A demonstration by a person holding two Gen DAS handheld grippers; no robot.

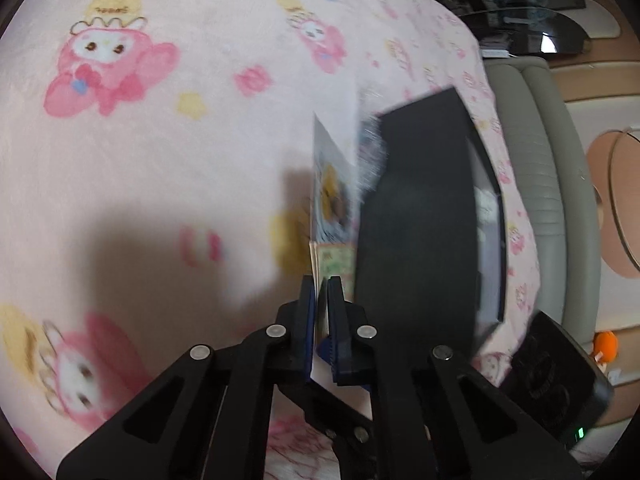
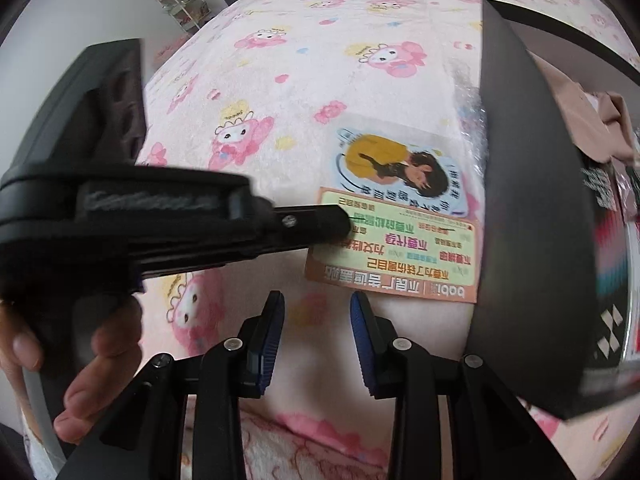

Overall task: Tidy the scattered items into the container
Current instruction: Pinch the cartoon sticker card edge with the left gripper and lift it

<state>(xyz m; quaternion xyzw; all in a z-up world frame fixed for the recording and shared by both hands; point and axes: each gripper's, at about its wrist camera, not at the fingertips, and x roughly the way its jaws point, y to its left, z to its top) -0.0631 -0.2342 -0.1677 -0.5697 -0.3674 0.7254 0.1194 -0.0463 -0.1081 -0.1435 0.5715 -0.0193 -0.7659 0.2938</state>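
A printed leaflet, with a figure in yellow and a green and orange panel, lies on the pink blanket against the side of a black box. My left gripper comes in from the left and meets the leaflet's left edge. In the left wrist view the leaflet appears edge-on, pinched between the blue pads of the left gripper, with the black box just to its right. My right gripper hovers open over bare blanket just short of the leaflet, nothing between its fingers.
The box holds a brown cloth and patterned packets. Bubble wrap sits between leaflet and box. The cartoon-print blanket spreads wide to the left. A grey padded edge and a glass table lie beyond. A hand grips the left tool.
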